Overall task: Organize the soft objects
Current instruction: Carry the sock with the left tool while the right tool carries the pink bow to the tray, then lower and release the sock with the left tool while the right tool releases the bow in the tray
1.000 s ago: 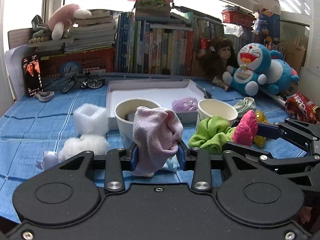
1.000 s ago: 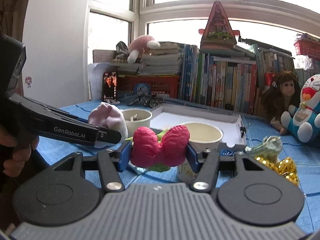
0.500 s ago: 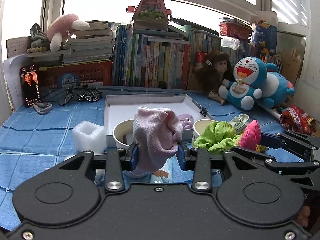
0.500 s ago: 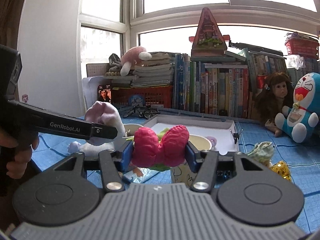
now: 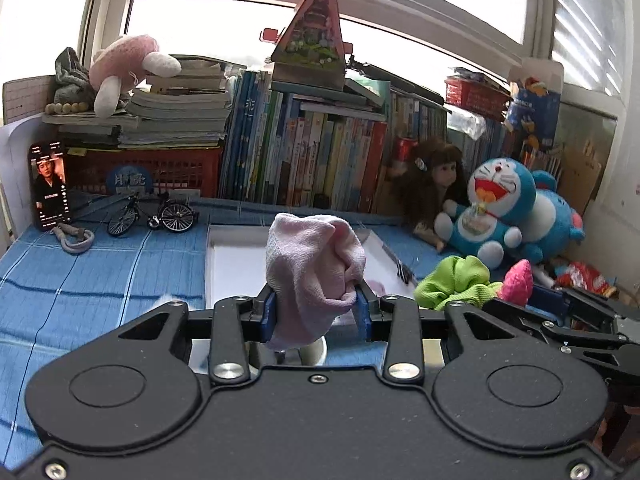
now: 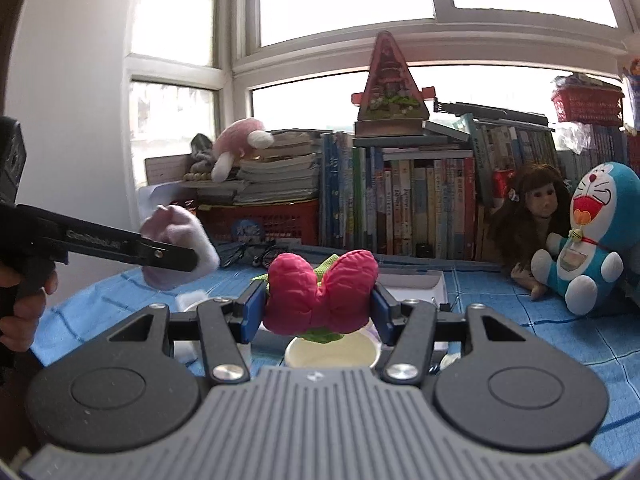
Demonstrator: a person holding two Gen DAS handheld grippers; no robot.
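My left gripper (image 5: 316, 312) is shut on a bunched pale pink cloth (image 5: 312, 268), held up above the blue tablecloth and in front of the white tray (image 5: 236, 268). My right gripper (image 6: 318, 308) is shut on a red-pink padded bow (image 6: 322, 294) with a green cloth (image 6: 324, 264) attached behind it. The right wrist view also has the left gripper (image 6: 188, 258) at the left with the pink cloth (image 6: 176, 240). A cream paper cup (image 6: 332, 354) sits just below the bow. In the left wrist view the green cloth (image 5: 456, 282) and bow (image 5: 518, 282) hang at the right.
A row of books (image 5: 320, 160) lines the back under the window. A doll (image 5: 428, 188) and blue plush cat (image 5: 496, 208) sit at back right. A model bicycle (image 5: 152, 216), phone (image 5: 50, 184) and red basket (image 5: 144, 168) stand at back left. A hand (image 6: 20, 300) holds the left gripper.
Both grippers have risen with their loads. The cups and white fluff on the table have dropped low or out of view. The tray now sits lower in both views.
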